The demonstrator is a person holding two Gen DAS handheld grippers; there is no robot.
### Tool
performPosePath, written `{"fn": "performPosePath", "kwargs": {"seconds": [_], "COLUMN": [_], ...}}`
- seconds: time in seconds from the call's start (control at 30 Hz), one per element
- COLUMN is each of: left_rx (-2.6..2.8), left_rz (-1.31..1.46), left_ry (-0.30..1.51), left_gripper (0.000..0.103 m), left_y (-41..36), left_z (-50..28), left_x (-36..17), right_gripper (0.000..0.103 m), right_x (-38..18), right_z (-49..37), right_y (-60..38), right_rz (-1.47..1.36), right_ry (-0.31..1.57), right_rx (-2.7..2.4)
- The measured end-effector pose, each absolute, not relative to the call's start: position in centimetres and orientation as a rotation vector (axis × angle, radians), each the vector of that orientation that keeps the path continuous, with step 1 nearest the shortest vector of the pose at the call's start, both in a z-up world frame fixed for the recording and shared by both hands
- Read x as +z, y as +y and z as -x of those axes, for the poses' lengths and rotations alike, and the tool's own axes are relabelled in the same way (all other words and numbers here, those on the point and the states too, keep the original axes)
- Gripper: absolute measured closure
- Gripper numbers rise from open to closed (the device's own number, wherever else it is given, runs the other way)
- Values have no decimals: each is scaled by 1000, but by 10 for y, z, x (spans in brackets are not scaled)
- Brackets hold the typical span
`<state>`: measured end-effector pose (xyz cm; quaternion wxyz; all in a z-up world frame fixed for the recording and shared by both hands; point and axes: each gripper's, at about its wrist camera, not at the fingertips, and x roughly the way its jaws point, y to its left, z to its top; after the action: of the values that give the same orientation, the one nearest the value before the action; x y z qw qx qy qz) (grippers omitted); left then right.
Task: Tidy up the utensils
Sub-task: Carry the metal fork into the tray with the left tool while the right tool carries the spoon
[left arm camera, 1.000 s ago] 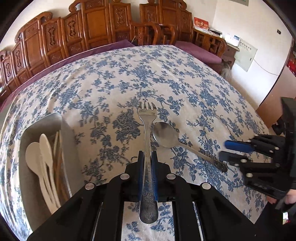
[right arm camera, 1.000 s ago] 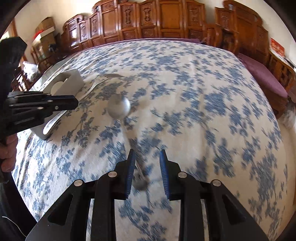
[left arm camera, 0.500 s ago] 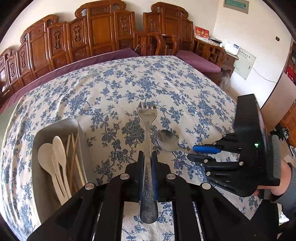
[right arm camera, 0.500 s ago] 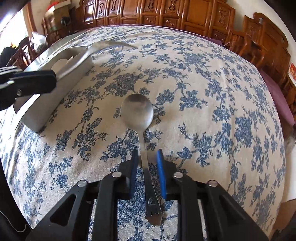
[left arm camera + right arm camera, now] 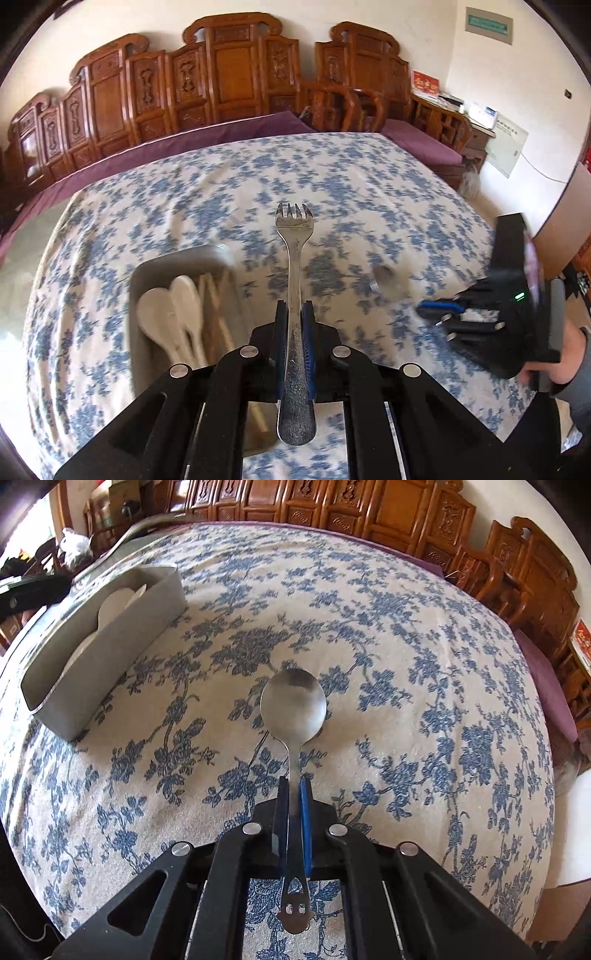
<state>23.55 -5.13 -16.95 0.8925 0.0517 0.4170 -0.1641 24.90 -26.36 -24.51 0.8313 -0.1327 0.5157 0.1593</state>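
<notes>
The left claw [image 5: 294, 315] is clenched on a metal fork [image 5: 294, 258], held above the floral-clothed desk [image 5: 332, 184] beside a gray utensil tray [image 5: 177, 260] holding white spoons [image 5: 173, 314]. The right claw [image 5: 294, 794] grips a metal spoon [image 5: 293, 705] by its handle near the desk's middle.

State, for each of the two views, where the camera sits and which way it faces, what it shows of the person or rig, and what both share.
Left wrist: sits on the left gripper, facing along the clamped fork over the tray; the right gripper and its hand show.
Right wrist: sits on the right gripper, facing along the clamped spoon; only its own jaws show clearly.
Shared: tray, floral tablecloth.
</notes>
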Motion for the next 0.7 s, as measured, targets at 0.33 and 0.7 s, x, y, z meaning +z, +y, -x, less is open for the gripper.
{"fn": "performPosePath", "kwargs": {"seconds": [0.33,0.7], "left_rx": [-234,-214], "left_rz": [-74,-86], "left_ry": [910,1013], "left_gripper": [96,95], "left_y": [9,21], "left_z": [-249,-266], "left_x": [-188,-225], "right_gripper": [96,96], "right_x": [-218,-186], "right_z": [-254,-258], "right_y": [-264,-244], "right_rz": [248,225], "right_ry": [1037,974], "right_rx": [328,372]}}
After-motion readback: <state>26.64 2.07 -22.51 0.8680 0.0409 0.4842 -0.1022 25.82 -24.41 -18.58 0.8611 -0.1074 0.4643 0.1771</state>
